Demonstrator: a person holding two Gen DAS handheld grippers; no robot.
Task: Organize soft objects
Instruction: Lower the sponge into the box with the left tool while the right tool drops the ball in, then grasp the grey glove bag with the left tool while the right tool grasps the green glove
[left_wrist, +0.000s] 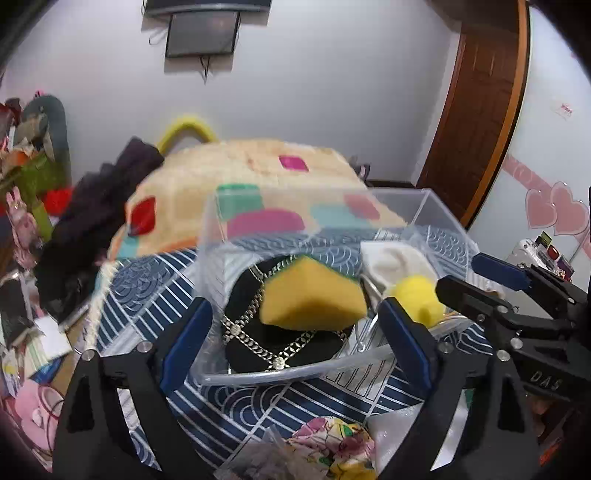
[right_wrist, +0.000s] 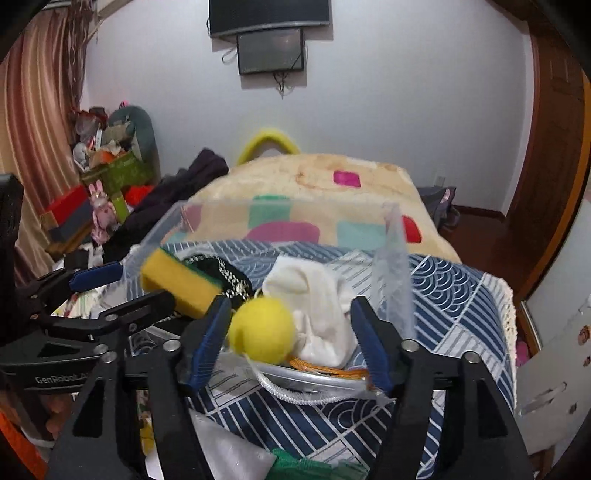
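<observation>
Nearest the left camera, a floral cloth (left_wrist: 334, 443) lay on the blue patterned cover (left_wrist: 147, 288) below the left gripper (left_wrist: 295, 332). That gripper stood wide, its blue pads either side of the near wall of the clear box (left_wrist: 258, 376) and pressing on nothing. Just beyond, the sponge (left_wrist: 314, 295), yellow with a green back, appeared blurred over a black item with a silver chain (left_wrist: 255, 332) inside the box; whether it rested there or was in the air I could not tell.

The right gripper (right_wrist: 288, 339) was also parted, with the yellow ball (right_wrist: 262, 328) between its pads. The ball sat close to the left pad, but the blur hid whether they touched; the right pad stood clear of it. Behind the ball lay a white cloth (right_wrist: 317, 314), and beneath both ran a white cord (right_wrist: 291, 391) and an orange string (right_wrist: 325, 367) at the box's front edge.

Farther back stretched a cream blanket (right_wrist: 314, 177) with coloured patches, a dark garment (right_wrist: 184, 184) at its left. On the far wall hung a screen (right_wrist: 271, 50), and a wooden door (left_wrist: 476, 110) stood at the right.
</observation>
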